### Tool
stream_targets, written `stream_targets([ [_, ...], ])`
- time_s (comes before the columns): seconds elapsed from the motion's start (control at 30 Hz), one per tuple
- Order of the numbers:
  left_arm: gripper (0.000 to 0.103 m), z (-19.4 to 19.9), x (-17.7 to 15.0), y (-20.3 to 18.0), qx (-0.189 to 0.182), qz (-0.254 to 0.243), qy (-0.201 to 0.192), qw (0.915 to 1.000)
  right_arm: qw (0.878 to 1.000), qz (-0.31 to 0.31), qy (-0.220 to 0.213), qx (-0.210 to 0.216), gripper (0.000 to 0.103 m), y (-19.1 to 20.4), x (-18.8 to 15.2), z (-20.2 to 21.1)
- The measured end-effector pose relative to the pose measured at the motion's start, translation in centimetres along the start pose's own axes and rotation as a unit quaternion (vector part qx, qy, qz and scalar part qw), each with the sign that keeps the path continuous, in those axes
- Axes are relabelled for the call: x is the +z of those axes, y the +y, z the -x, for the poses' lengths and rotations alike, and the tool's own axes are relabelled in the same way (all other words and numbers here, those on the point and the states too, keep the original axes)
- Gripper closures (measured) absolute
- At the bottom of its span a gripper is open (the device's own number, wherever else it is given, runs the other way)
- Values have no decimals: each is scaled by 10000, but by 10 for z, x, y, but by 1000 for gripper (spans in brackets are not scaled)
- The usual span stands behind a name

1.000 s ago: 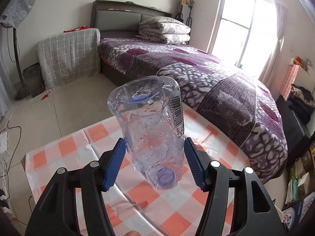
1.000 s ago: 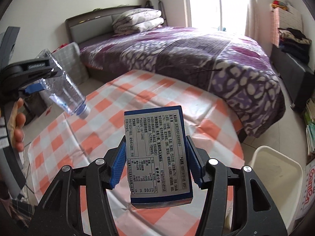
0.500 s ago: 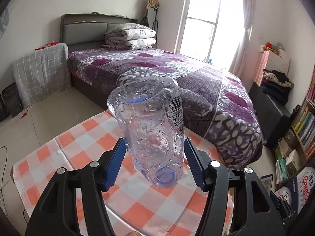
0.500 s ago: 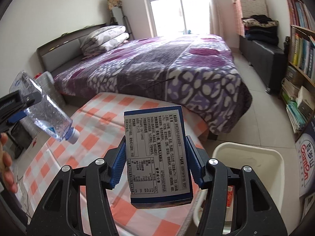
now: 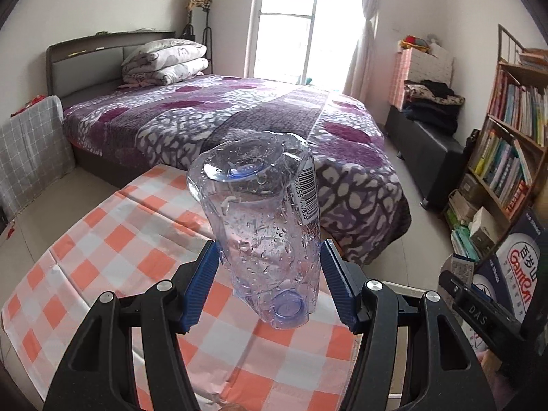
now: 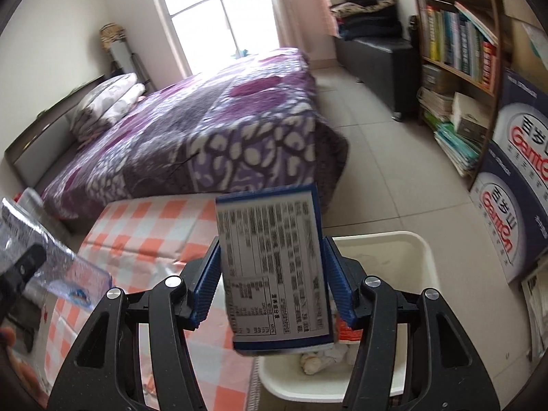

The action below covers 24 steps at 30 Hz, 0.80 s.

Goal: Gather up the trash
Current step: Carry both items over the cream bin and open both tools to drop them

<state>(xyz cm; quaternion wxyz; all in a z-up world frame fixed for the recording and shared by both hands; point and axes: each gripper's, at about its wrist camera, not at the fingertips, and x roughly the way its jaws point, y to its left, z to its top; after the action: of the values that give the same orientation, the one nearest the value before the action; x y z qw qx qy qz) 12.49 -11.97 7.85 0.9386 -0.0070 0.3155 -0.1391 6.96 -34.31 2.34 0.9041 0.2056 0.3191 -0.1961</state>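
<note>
Right wrist view: my right gripper (image 6: 270, 274), jaws just opening, drops the carton (image 6: 270, 239) over the bin (image 6: 426, 251); my left gripper (image 5: 269, 274) jaws clamp the bottle (image 5: 260, 205), not yet binned.

Daylight entered through the tall white-framed window (image 5: 301, 24) behind the purple patterned bed (image 5: 239, 120); its panes were blown out to white in both views. The room was evenly bright, with soft shadows only. Fisheye distortion bent the walls and the wooden bookshelf (image 6: 459, 34), and dark vignetting filled the corners. The left wrist view was sharp; droplets inside the clear plastic bottle (image 5: 263, 233) were legible. The right wrist view was smeared: print on the blue-edged white carton (image 6: 274, 267) was blurred.
</note>
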Motion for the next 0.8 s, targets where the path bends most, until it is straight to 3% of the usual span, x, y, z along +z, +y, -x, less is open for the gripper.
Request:
stream_targets([
  [0.1,42,0,-7,-24,-186,-185,41,9996,9995,-249,-72,-162,31,-18,4,3],
  [0.23,42,0,-16,-54,-437,-429,95,9981,9975,-579,-182,-356,21,-42,9,8],
  [0.47,42,-7,-31,-94,-918,-663,357,9929,9912,-1177,-353,-497,18,-86,16,23],
  [0.8,39,-29,-47,-144,-1645,-775,772,9803,9843,-1431,-721,-744,13,-131,21,54],
])
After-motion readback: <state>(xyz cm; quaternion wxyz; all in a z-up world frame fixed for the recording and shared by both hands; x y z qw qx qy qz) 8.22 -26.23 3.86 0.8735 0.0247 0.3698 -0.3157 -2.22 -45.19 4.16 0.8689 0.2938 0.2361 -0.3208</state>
